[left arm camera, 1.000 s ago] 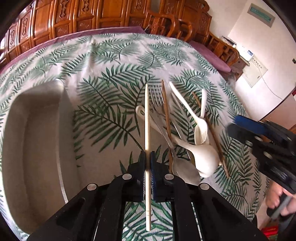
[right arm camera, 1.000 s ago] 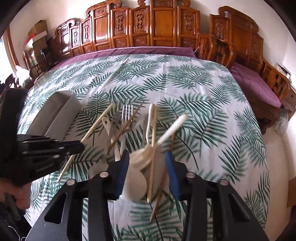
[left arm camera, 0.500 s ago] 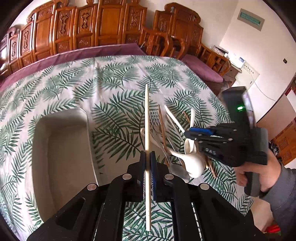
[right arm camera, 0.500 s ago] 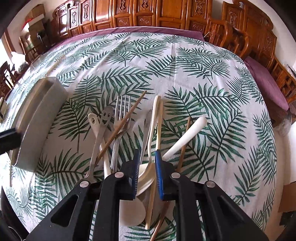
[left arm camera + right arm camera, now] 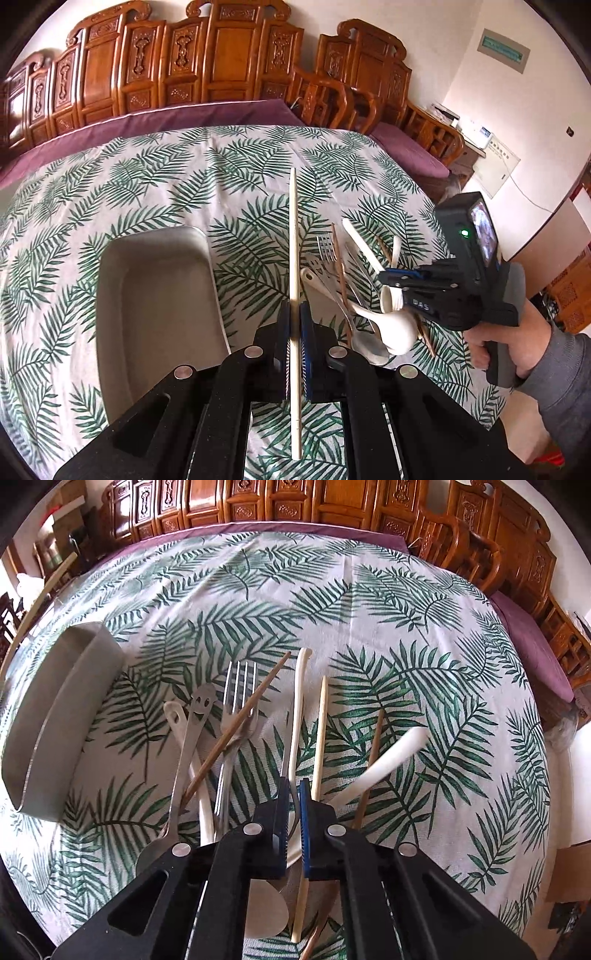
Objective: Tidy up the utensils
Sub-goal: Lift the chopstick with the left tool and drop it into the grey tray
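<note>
**A:** Item one?

**B:** Pale chopstick [image 5: 294, 236], held. The left gripper [image 5: 294, 343] is clamped on it low on the shaft, with a short tail behind the pads and the long end pointing forward above the tablecloth [image 5: 155, 177]. It sits just right of the grey tray [image 5: 155, 295]. Judged light, stiff and smooth; gripped this far off-centre it may pivot if bumped.

**A:** Item two?

**B:** White spoon with a curved handle [image 5: 298, 709]. The right gripper [image 5: 294, 823] is closed around its thin handle near the bowl end. The bowl is hidden under the fingers. It looks like ceramic or hard plastic, I cannot tell which; treat it as slick and chippable.

**A:** Remaining stock?

**B:** All in one heap on the cloth:
- metal fork [image 5: 238, 698]
- smiley-handled metal spoon [image 5: 197, 716]
- dark brown chopstick [image 5: 240, 727] lying across the fork
- second pale chopstick [image 5: 320, 731]
- white ladle-type spoon [image 5: 391, 753]

**A:** Handling notes?

**B:** Metal pieces likely heavier and slippery; take them mid-handle. Chopsticks overlap others, so lifting one may drag its neighbours.

**A:** Tray contents?

**B:** No utensil visible inside.
</note>
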### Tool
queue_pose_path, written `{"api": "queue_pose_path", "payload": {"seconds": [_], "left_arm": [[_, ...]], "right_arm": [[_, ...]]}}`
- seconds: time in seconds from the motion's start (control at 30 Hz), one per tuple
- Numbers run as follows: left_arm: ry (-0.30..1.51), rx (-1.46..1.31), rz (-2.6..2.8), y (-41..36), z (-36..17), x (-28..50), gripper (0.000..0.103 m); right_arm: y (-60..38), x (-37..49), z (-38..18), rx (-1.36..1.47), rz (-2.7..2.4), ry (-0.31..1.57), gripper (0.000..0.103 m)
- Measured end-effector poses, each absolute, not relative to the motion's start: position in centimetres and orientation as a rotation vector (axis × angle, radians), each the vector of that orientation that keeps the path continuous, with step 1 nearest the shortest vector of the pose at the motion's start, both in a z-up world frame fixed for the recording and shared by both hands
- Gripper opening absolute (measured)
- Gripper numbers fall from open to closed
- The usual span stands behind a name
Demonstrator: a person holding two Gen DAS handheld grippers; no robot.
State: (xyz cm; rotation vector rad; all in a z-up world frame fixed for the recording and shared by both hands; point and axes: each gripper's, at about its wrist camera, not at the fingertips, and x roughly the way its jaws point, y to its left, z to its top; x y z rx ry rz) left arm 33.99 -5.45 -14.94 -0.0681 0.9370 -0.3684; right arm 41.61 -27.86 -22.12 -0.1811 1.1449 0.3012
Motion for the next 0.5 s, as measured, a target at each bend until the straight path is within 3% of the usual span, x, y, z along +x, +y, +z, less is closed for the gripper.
{"api": "queue_pose_path", "payload": {"seconds": [0.5], "left_arm": [[0.908,-0.109,-0.272,-0.1,-13.8,34.7,0.004]], "right_arm": [[-26.6,39.1,-15.7,-0.146,0.327,1.018,0.006]]}}
